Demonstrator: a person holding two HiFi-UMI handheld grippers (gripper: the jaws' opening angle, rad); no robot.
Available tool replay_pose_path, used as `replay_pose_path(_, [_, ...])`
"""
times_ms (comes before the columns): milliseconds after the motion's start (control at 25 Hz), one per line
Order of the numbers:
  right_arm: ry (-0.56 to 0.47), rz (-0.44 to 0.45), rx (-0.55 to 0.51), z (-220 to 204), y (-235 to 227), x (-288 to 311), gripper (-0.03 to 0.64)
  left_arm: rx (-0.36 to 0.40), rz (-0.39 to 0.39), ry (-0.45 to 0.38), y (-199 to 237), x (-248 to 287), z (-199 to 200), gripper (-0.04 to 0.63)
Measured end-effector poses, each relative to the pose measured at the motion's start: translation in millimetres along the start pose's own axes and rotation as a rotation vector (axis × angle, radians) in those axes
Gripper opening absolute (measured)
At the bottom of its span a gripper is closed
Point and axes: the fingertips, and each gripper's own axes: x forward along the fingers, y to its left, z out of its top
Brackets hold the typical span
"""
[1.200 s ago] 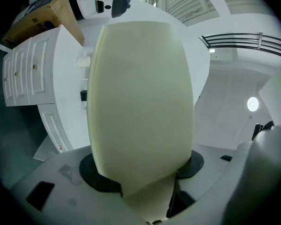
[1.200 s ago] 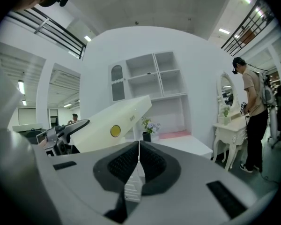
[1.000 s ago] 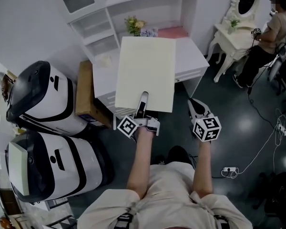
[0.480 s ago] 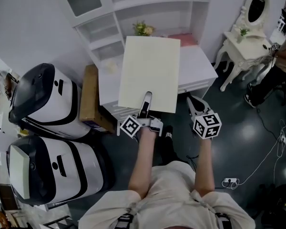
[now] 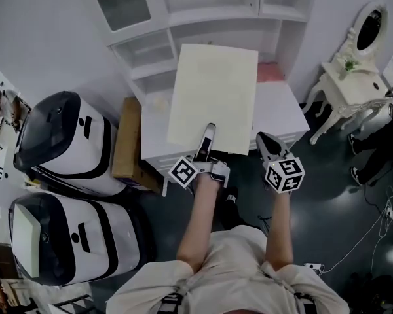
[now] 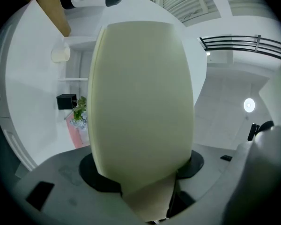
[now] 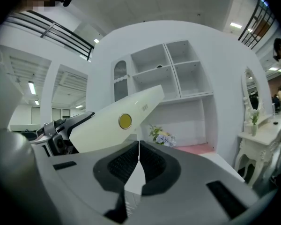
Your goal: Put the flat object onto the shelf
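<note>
Farthest left stand two big white machines (image 5: 59, 139) with a cardboard box (image 5: 126, 139) beside them, close to the board's left side; a swing that way could probably clip the box.

The left tool (image 5: 206, 141) is clenched on the near edge of the board (image 5: 213, 97), a large cream panel held out over the white table (image 5: 278, 110) with its far edge up at the front of the shelf (image 5: 203, 15). It is not on the shelf yet. In the left gripper view the board (image 6: 140, 102) fills the space between the jaws.

The main risk, as I judge it, is leverage. One tool pinches a wide panel at one short edge, so it could sag, twist or slip out if the far edge catches a shelf front. The flowers (image 6: 78, 111) at the back of the table are hidden under the board from above and could be knocked over.

The right tool (image 5: 267, 144) hangs just right of the board's near corner, jaws pressed together on nothing, so it gives no support.

Both forearms reach forward from the body, roughly parallel, the left one more central under the board. The dressing table (image 5: 354, 87) stands well apart on the right.
</note>
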Motion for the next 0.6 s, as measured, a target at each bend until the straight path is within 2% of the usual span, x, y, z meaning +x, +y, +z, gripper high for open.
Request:
replay_pose_path(240, [-0.007, 0.022, 0.007, 9.4, -21.8, 34.8, 0.069, 0.024, 0.024, -0.043, 9.4, 46.5, 23.9, 0.27])
replay_pose_path(600, [-0.091, 0.125, -0.034, 47.5, -41.5, 89.2, 0.069, 0.039, 0.054, -0.091, 23.2, 122.7, 54.9, 0.27])
